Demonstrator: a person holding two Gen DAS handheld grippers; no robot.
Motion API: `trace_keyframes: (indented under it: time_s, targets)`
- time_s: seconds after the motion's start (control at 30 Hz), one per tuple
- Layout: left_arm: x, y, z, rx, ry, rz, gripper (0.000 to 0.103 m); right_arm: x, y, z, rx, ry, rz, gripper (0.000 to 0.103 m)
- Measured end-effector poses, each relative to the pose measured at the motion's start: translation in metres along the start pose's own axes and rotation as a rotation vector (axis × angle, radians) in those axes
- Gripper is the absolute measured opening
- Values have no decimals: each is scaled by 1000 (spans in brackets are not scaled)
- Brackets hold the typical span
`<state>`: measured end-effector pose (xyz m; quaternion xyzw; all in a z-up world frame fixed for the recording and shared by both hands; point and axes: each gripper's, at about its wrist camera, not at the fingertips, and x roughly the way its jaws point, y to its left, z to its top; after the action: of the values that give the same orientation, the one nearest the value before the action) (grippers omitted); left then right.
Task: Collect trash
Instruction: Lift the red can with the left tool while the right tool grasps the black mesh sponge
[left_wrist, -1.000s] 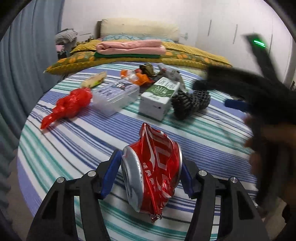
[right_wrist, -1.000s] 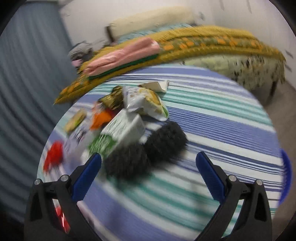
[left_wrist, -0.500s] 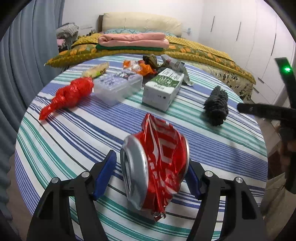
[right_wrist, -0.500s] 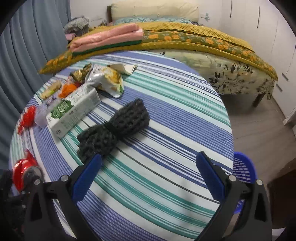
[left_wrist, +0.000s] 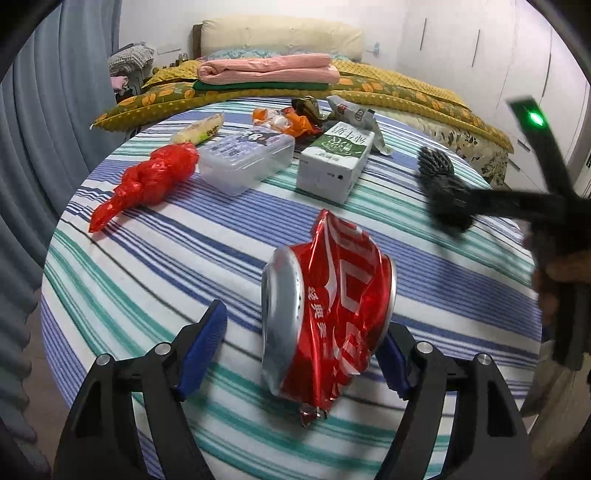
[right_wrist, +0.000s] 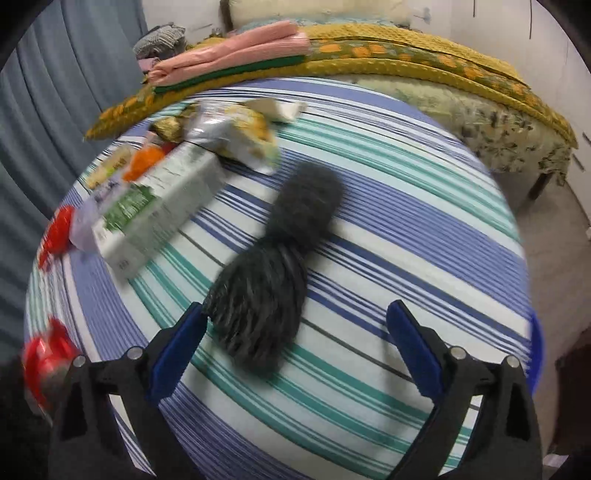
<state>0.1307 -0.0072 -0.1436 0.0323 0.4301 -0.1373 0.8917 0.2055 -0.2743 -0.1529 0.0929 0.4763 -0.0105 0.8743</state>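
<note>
A crushed red can lies on the striped tablecloth between the jaws of my left gripper. Those jaws are opening: the left pad stands clear of the can, and the right pad is partly hidden behind it. My right gripper is open and hangs low over the near end of a black knobbly bundle, with its left pad close beside that end. The bundle also shows in the left wrist view, half covered by the black body of the right tool. The can is a red blur in the right wrist view.
Further back on the table lie a red plastic bag, a clear box, a green-and-white carton, a yellow wrapper and crumpled snack packets. A blue basket stands below the table's right edge. A bed is behind.
My left jaws have spread away from the can, which stays on the cloth. The right gripper has come down and closer over the black bundle, still open.
</note>
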Motion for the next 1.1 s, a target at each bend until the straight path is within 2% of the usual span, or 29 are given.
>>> trace_keyframes:
  time_s: [0.07, 0.17, 0.3, 0.37, 0.47, 0.5, 0.53, 0.57, 0.67, 0.77, 0.9, 1.1]
  targets:
    - [1, 3, -1, -10, 3, -29, 76, -9, -18, -4, 3, 6, -14, 95]
    - [1, 0, -3, -1, -9, -64, 79, -23, -31, -6, -1, 6, 44, 95]
    - [-2, -2, 1, -12, -24, -75, 79, -27, -10, 15, -106, -26, 93, 96]
    - [-6, -2, 5, -19, -38, -62, 78, -12, 4, 28, -151, 14, 139, 96]
    - [-8, 0, 10, -18, -40, -39, 75, 8, 21, 35, -207, 82, 159, 95]
    - [-8, 1, 12, -21, -39, -39, 69, 13, 25, 37, -224, 91, 159, 89]
    - [-8, 1, 14, -19, -37, -39, 60, 16, 27, 38, -229, 101, 153, 51]
    - [-8, 0, 14, -13, -35, -35, 59, 17, 25, 38, -219, 108, 147, 36]
    - [-9, -3, 16, -1, -37, -17, 58, 5, 14, 38, -167, 84, 192, 35]
    - [-12, -9, 22, -14, -45, -49, 57, -21, -6, 33, -132, 26, 223, 35]
    - [-15, -44, 40, 14, -44, -143, 57, -49, -61, 32, -51, -18, 216, 35]
    - [-9, -143, 75, 118, -13, -307, 58, -68, -176, 8, 80, -17, 56, 35]
